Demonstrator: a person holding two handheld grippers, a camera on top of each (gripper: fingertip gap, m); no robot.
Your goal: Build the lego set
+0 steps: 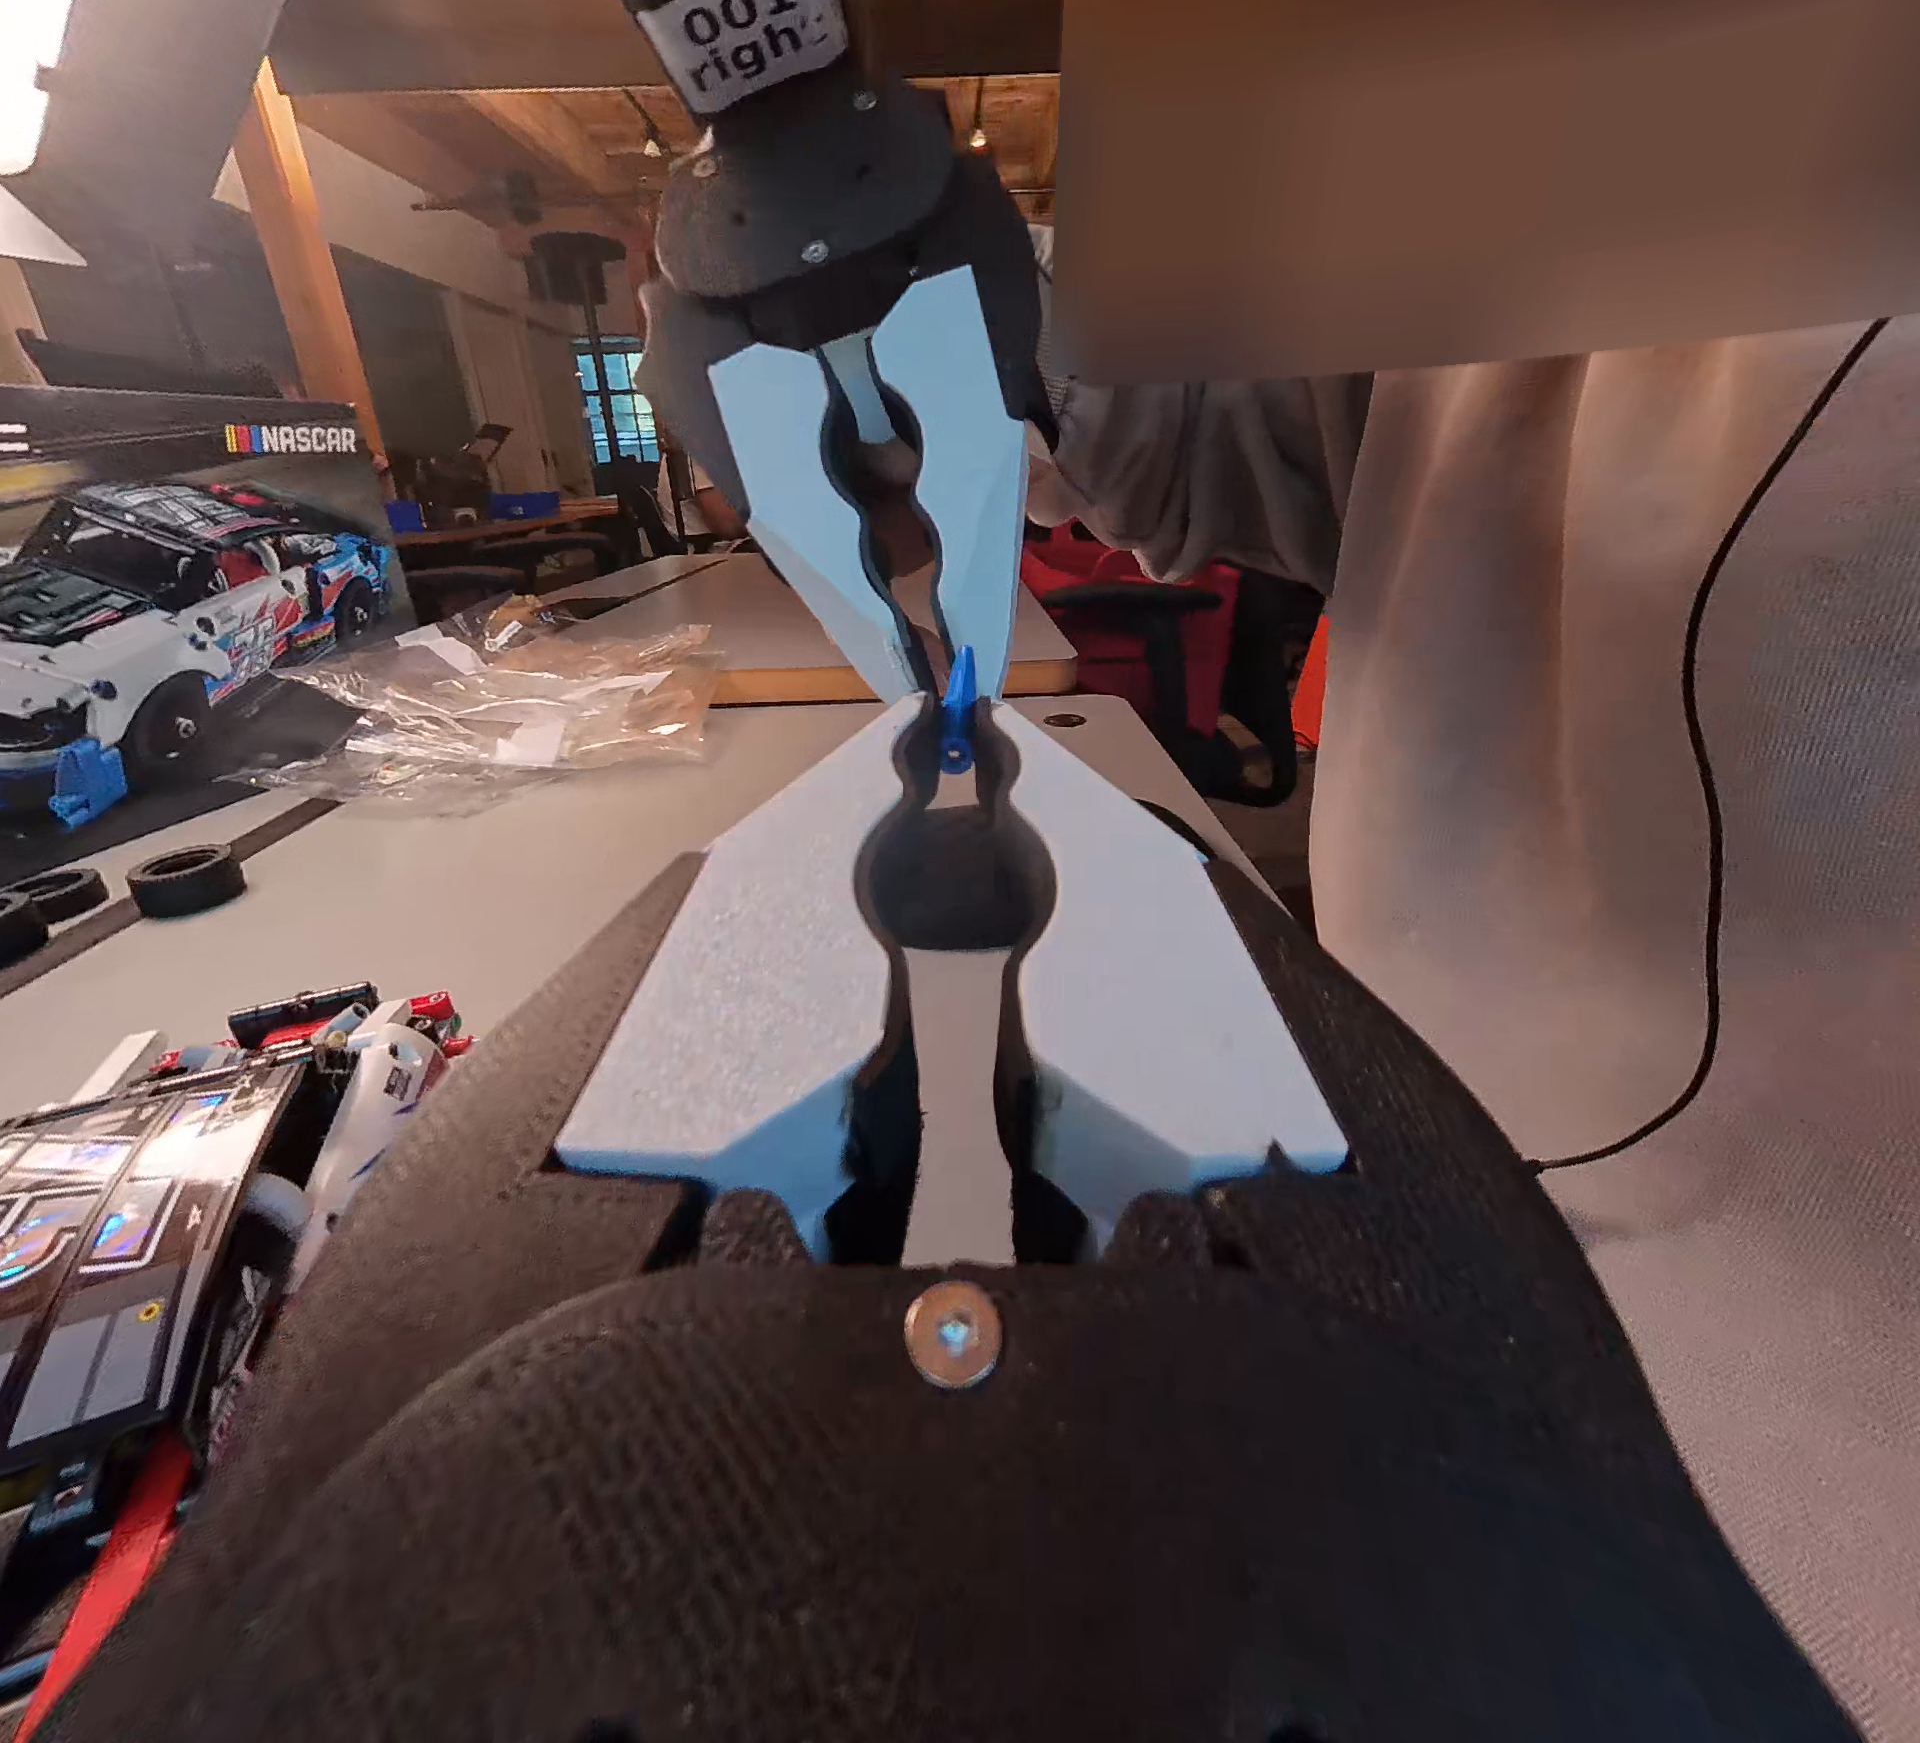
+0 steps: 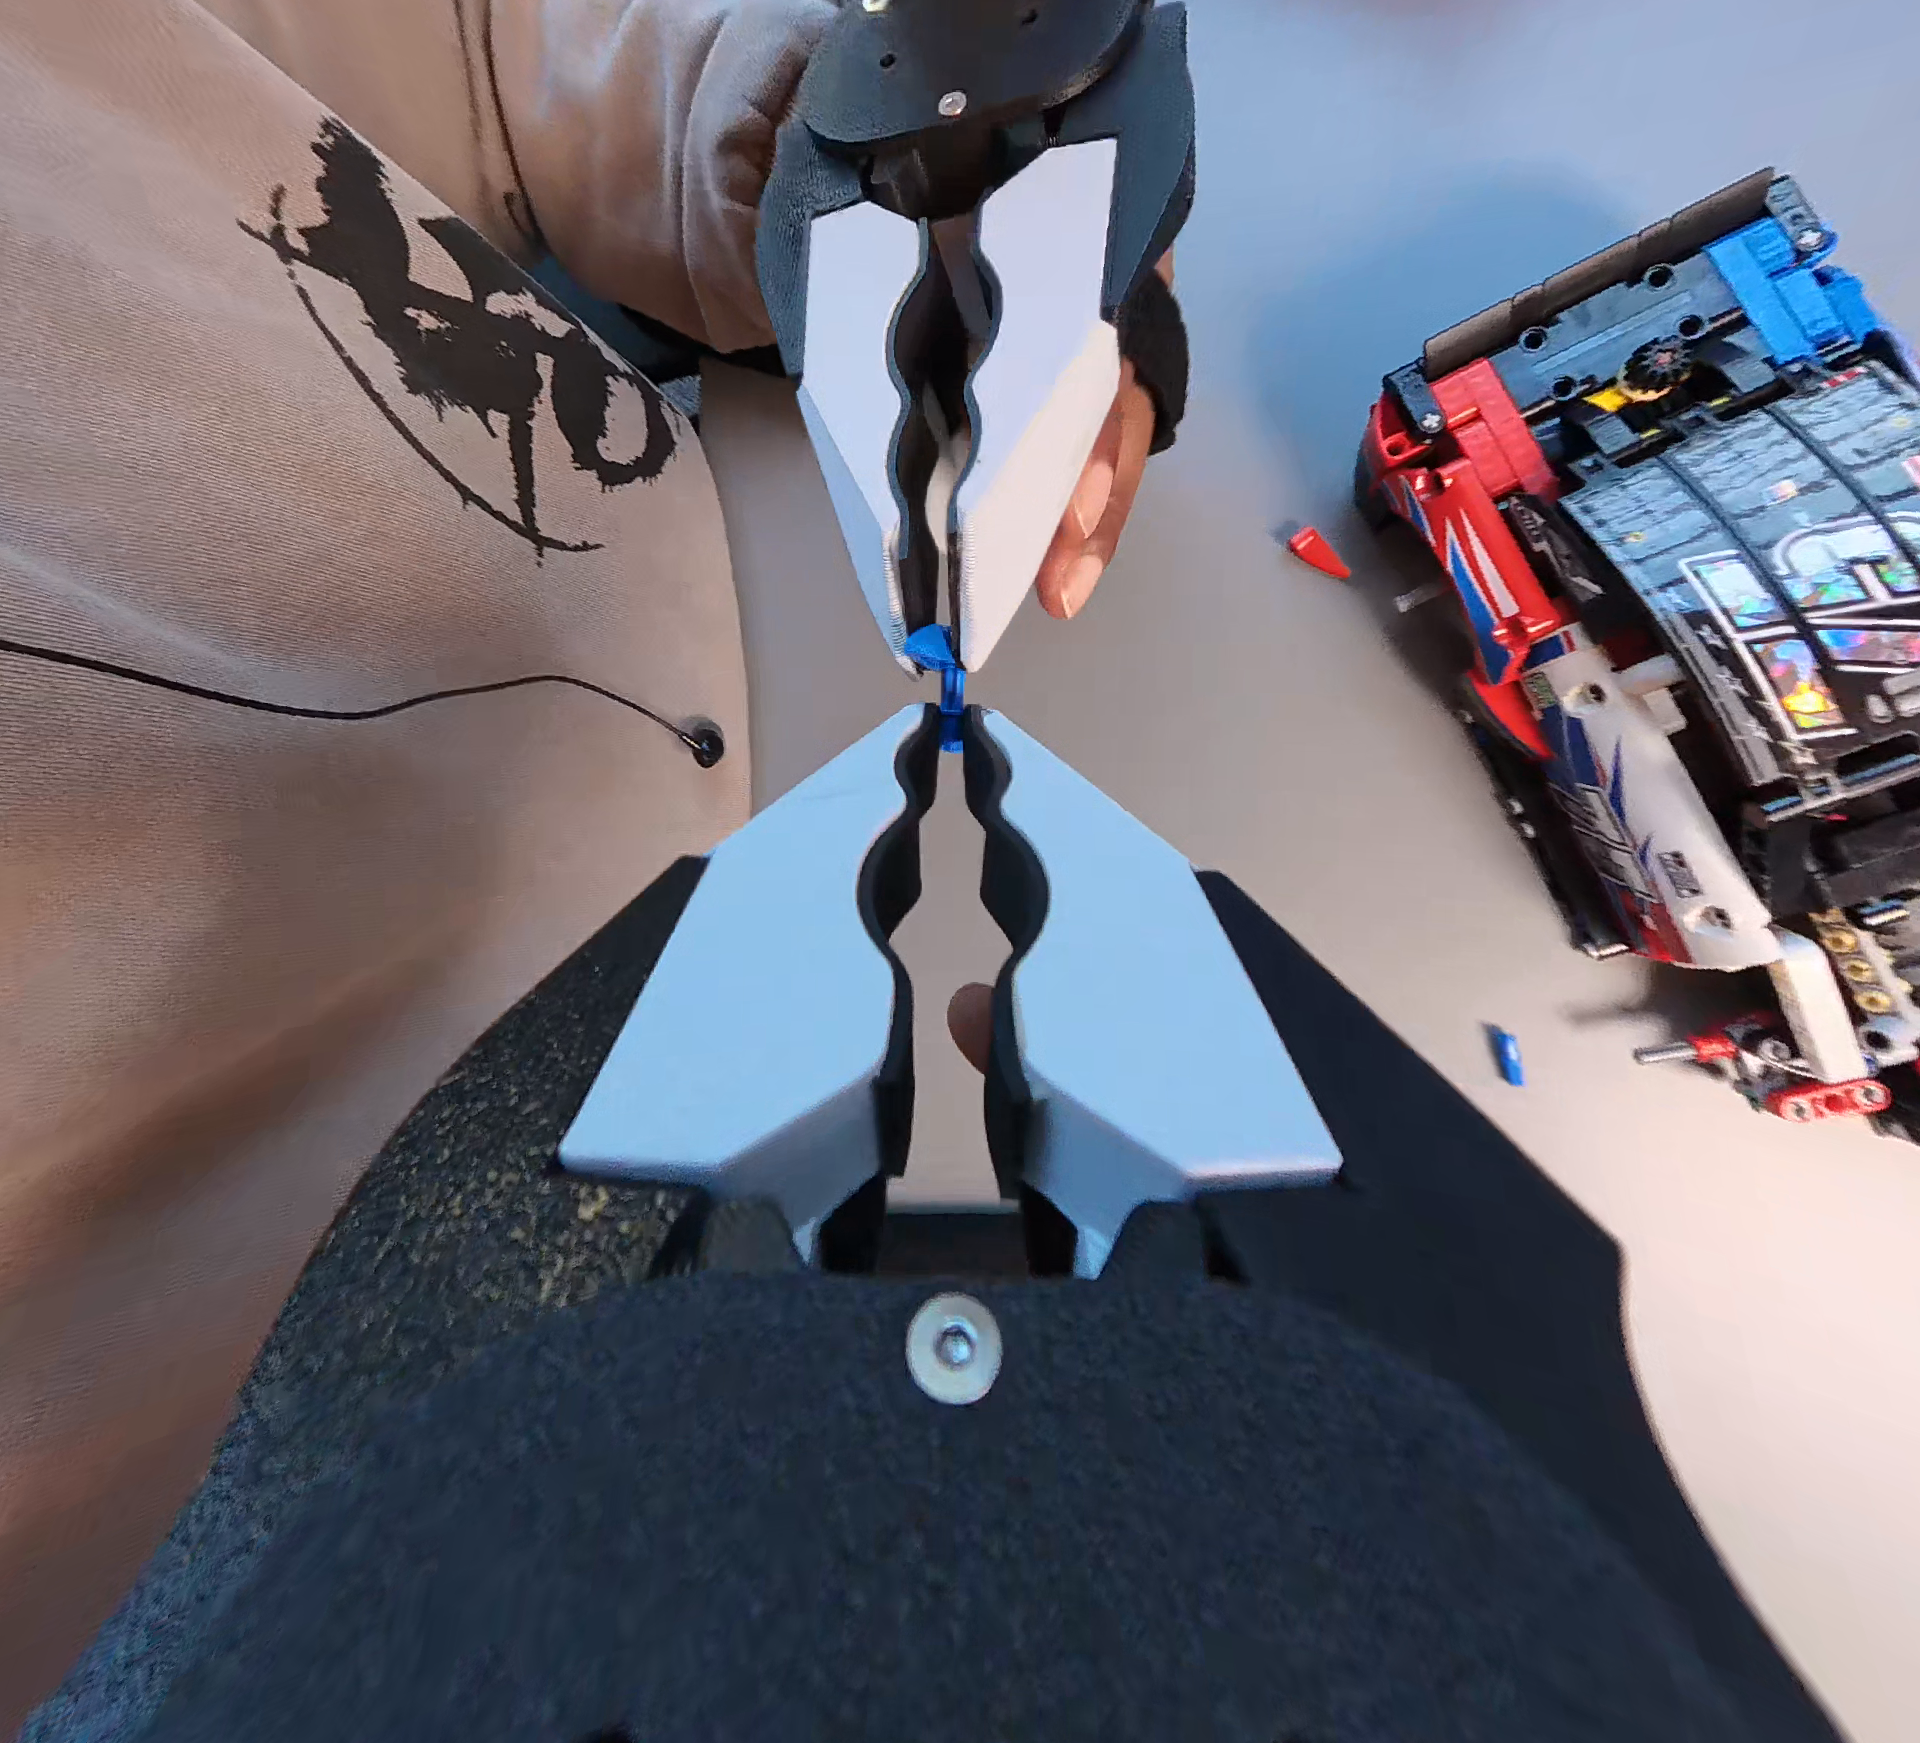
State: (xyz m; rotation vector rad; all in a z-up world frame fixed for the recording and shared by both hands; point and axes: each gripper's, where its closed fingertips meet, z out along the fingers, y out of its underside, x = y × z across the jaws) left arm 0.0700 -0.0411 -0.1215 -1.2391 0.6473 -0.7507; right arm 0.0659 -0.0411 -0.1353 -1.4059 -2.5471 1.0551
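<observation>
Claws meet tip to tip above the counter [image 2: 1299,259], both pinching small blue pieces. From the left wrist view, the left claw [image 1: 951,722] is closed on a small blue peg [image 1: 956,737] at its tips, and the right claw [image 1: 945,665] comes down from above with its tips closed around a blue pointed piece [image 1: 961,675] that touches the peg. From the right wrist view the same meeting shows from the other side: the right claw [image 2: 948,727] grips a slim blue part [image 2: 950,717] at its tips, and the left claw [image 2: 930,644] opposite holds a rounded blue bit [image 2: 927,644], the two pieces touching end to end between the tips; how the bits seen here match those in the other view I cannot tell. A person's bare fingers [image 2: 1086,509] show behind the left claw, and a beige sweatshirt [image 2: 312,446] with a black print fills the left side. On the grey counter to the right lies the partly built toy car [image 2: 1683,654], in black, red, white and blue, resting apart from the claws. Near it lie a loose red piece [image 2: 1317,550] and a loose blue piece [image 2: 1503,1054]. In the left wrist view the set's box [image 1: 177,602] stands at the back left, clear plastic bags [image 1: 499,706] lie crumpled before it, and black tyres [image 1: 187,881] sit on the counter
</observation>
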